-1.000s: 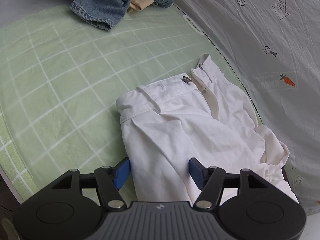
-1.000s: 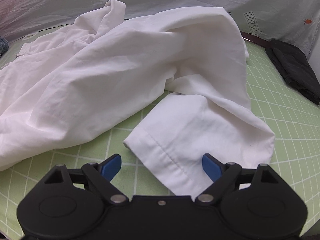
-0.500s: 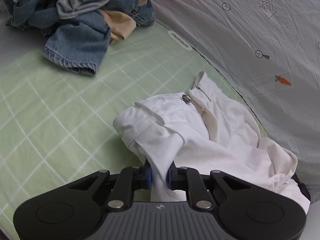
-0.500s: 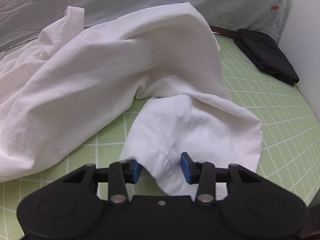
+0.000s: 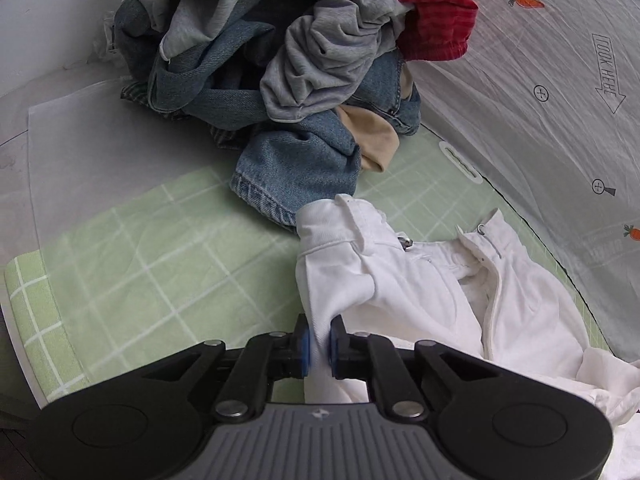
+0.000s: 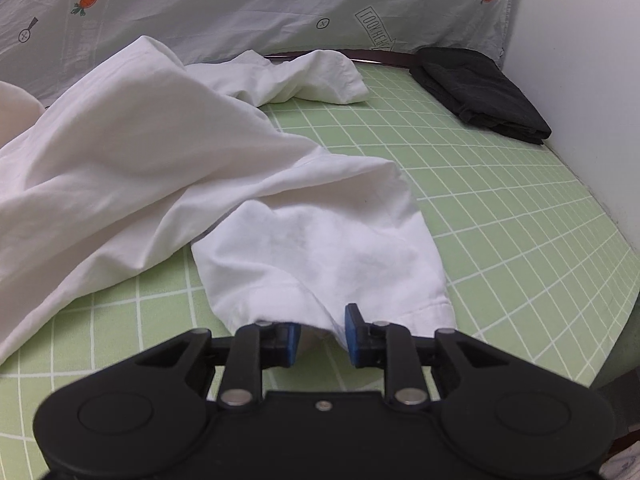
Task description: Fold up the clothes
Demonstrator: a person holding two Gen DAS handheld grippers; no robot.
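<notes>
White cotton fills the space nearest both cameras: the left gripper (image 5: 319, 345) is clamped on a pinch of the white trousers (image 5: 420, 292) close under the waistband, and its jaws have just been closing on that cloth. The right gripper (image 6: 319, 338) has also just been closing, and a fold of the hem of one trouser leg (image 6: 320, 256) sits between its blue pads, which seem to press on it, though the gap is wider than on the left. The trousers lie crumpled across the green checked mat (image 5: 160, 264) on the desk, the waist at one end and the legs spread toward the other end, one leg thrown over the other. Farther away, a pile of unfolded clothes (image 5: 280, 60) waits beyond the waistband, and a folded black garment (image 6: 480, 92) lies in the far corner near the wall. The step in hand appears to be taking hold of the garment at two ends. The next move probably calls for lifting and pulling both ends apart, so that the cloth becomes flat before the first fold.
</notes>
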